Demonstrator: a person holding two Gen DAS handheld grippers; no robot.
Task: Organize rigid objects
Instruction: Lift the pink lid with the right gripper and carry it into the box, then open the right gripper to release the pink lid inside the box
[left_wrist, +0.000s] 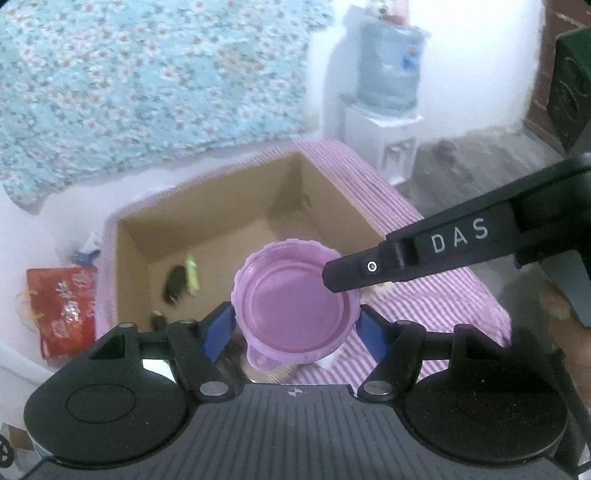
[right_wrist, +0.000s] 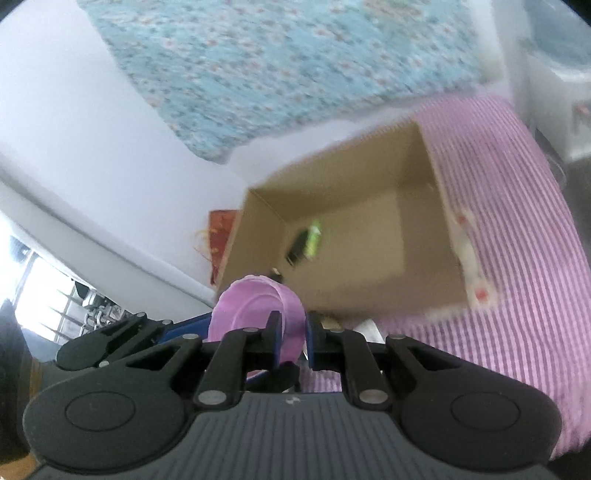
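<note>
Between the blue pads of the left gripper sits a purple lid, open side up, w/ a small tab on the near edge. Pads press its two sides, so the left jaws are set about as wide as the lid and are holding it.

Right gripper has the same lid too. Its jaws are narrow, w/ the rim pinched between the two fingers. From the left cam, one black finger of the right gripper lies over the lid's far right rim.

So both grippers hold one lid, up in the air, near the front edge of a box.

Box is brown inside, open on top. A dark thing & a green thing lie on its floor. Box sits on a pink striped cloth. Red packet lies left of the box, on the white part. Water cooler stands far back.

My guess: lid goes in the box next.

What could go wrong:
- Both pull diff ways, so lid bends or pops out.
- Right grip is only on the thin rim, so it could slip if left lets go fast.
- Lid hits the box wall if it moves fwd too low.

Right cam is blurry, so small stuff is hard to tell.
</note>
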